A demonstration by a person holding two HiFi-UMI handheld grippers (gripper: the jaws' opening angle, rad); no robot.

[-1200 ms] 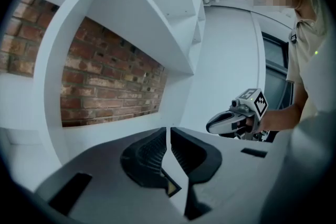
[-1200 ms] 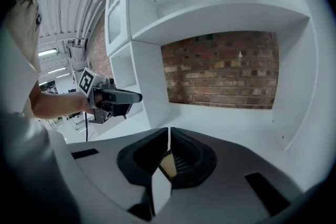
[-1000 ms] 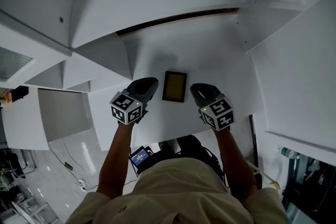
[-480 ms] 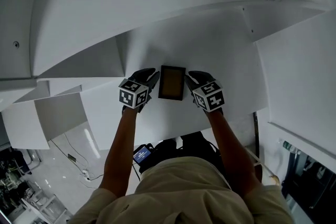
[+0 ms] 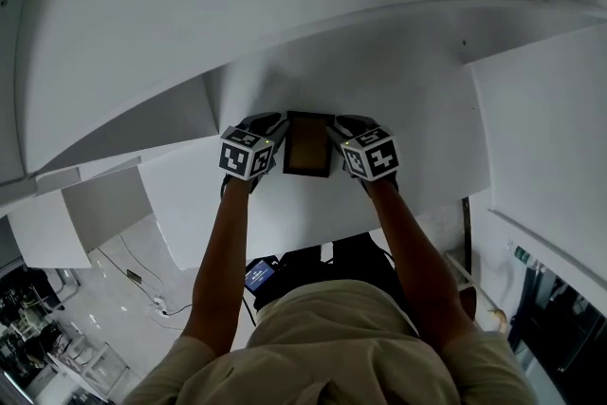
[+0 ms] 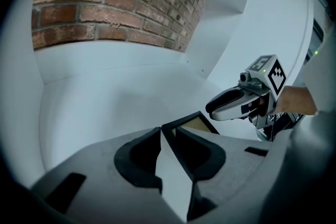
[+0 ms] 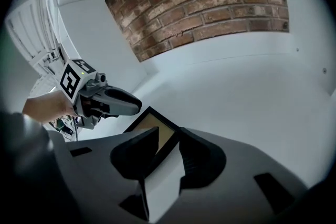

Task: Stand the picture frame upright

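Picture frame [image 5: 309,145]: lies flat and face up on the white tabletop [image 5: 408,81], dark border round a tan panel. Its long axis runs away from the person, so the two long edges face the tongs, one on each side.

Left gripper [image 6: 167,134]: at the frame's left long edge, pointing down at a slant. Its jaws stand apart, with a wedge of bare table showing between them and the frame's near corner just at the mouth. No pad is seen pressing on it.

Right gripper [image 7: 168,136]: at the right long edge, mirrored. Its jaws have just been opening and now stand wide, and the frame's border lies between them, not clamped.

Neither hand is clearly nearer; the frame sits between the two, flanked closely on both sides. Judgement: the lift turns on that pairing, since tipping about a short end needs both long edges taken together.

Surface: smooth, matt white and bare apart from the frame, so probably slippery for a standing frame.

Room: white panels at the sides, a brick wall [image 7: 210,2] behind the table.
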